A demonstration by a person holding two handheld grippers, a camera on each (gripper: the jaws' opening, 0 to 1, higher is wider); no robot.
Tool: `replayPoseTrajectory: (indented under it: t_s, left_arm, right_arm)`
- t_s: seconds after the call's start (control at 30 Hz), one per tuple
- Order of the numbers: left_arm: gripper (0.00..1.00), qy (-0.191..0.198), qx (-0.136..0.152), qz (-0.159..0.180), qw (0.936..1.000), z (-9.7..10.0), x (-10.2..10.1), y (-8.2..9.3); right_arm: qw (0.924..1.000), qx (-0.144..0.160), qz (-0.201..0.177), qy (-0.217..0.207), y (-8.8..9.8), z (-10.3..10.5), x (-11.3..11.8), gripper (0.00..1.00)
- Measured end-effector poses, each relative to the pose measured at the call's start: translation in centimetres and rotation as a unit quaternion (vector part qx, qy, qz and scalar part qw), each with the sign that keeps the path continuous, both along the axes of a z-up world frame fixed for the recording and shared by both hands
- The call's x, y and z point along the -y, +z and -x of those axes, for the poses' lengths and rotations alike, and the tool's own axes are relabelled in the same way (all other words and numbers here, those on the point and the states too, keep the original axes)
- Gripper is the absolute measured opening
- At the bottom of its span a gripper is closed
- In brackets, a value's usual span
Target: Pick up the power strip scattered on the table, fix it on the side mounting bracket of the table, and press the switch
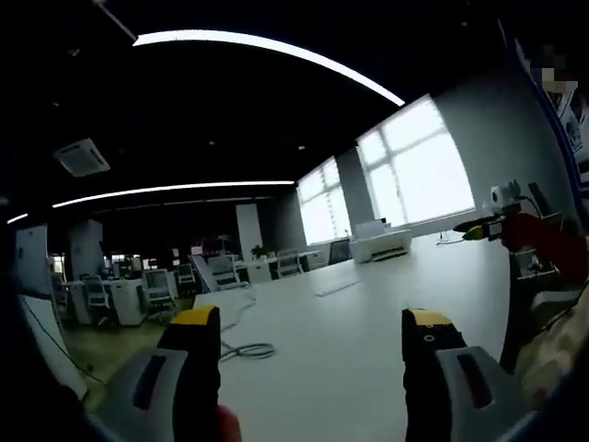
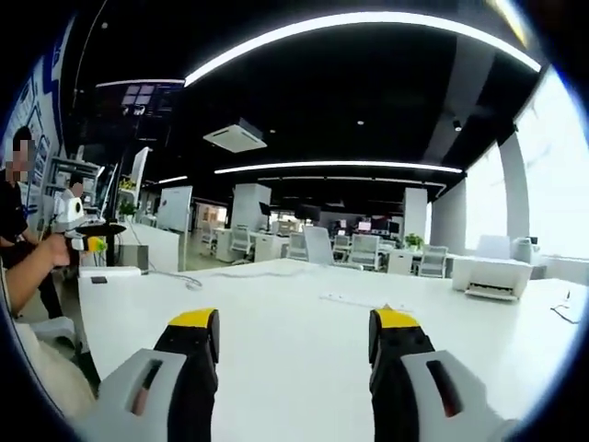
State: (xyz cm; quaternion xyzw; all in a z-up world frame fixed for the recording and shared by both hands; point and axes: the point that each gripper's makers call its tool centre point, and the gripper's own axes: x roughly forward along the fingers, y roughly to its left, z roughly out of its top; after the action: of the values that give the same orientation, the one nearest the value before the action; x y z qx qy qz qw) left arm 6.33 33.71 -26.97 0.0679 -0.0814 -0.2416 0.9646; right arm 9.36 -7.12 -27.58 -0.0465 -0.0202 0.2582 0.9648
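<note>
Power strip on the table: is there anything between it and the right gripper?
No. In the right gripper view, bare white table lies between the open right gripper and the flat white power strip.

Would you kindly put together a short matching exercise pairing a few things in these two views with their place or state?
Things:
1. power strip
2. printer
3. coiled cable
4. left gripper

Descriptions:
A. fingers apart, holding nothing
B. lying flat mid-table
C. at the table's edge, between the left gripper's fingers
D. white, at the table's far end near the windows

Pairs: 1-B, 2-D, 3-C, 4-A
</note>
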Motion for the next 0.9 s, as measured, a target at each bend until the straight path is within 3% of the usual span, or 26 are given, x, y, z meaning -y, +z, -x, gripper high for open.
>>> replayPoseTrajectory:
  t_s: [0.2,0.9]
  left_arm:
    - [0.84,0.003,-0.014,0.001,0.9999,0.03,-0.01,-0.86]
    - [0.83,0.013,-0.015,0.005,0.9998,0.01,-0.68,-1.00]
  right_arm:
    - [1.0000,0.000,-0.004,-0.001,-0.28,0.34,-0.16,0.65]
    - [1.0000,0.000,-0.004,0.004,-0.24,0.64,-0.76,0.64]
